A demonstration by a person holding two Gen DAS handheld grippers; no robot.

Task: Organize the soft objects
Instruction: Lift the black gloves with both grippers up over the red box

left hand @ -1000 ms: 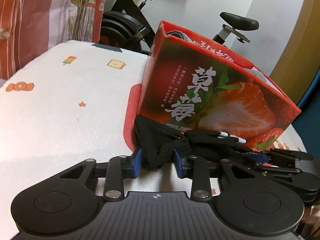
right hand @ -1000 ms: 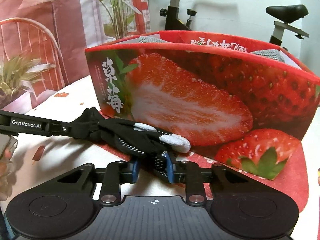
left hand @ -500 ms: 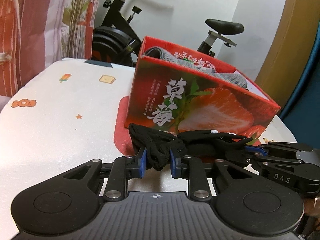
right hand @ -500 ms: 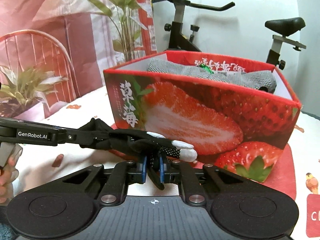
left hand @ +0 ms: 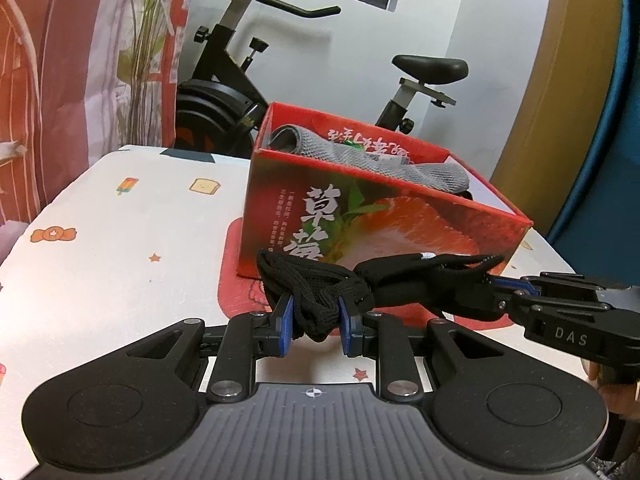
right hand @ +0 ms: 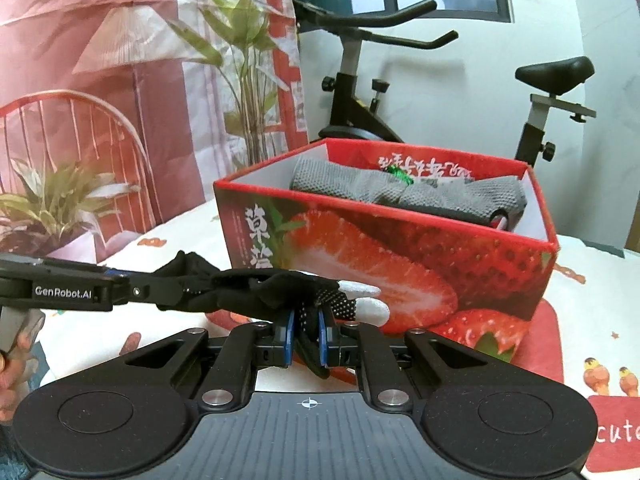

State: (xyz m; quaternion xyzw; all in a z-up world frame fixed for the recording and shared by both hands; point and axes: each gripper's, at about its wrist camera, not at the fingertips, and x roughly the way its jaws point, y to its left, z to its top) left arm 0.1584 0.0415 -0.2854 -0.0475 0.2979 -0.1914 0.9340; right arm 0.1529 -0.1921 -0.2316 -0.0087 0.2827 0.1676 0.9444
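Both hand-held grippers grip one black glove [left hand: 400, 280] between them: the left gripper [left hand: 316, 326] has its blue pads nearly closed on the bunched knitted cuff, its jaws having just been closing with that cuff between them, and the right gripper [right hand: 306, 334] is clamped fully on the dotted finger end, beside the white fingertips. The glove's long axis runs crosswise, left to right, slung level between the two grippers and clear of the table [left hand: 100, 264]. It lies directly in front of the near wall of the red strawberry box [right hand: 400, 256], below the rim. In my judgement the coming move turns on this: the glove must rise over that near wall and travel forward, both hands being about equally near. Inside the box, grey knitted items [right hand: 400, 194] already occupy the far side. The box stands on a red mat [left hand: 232, 280] near the table's right edge; the cloth is white with small cartoon prints. Beyond stand an exercise bike [right hand: 360, 92] and a printed curtain [right hand: 120, 60].
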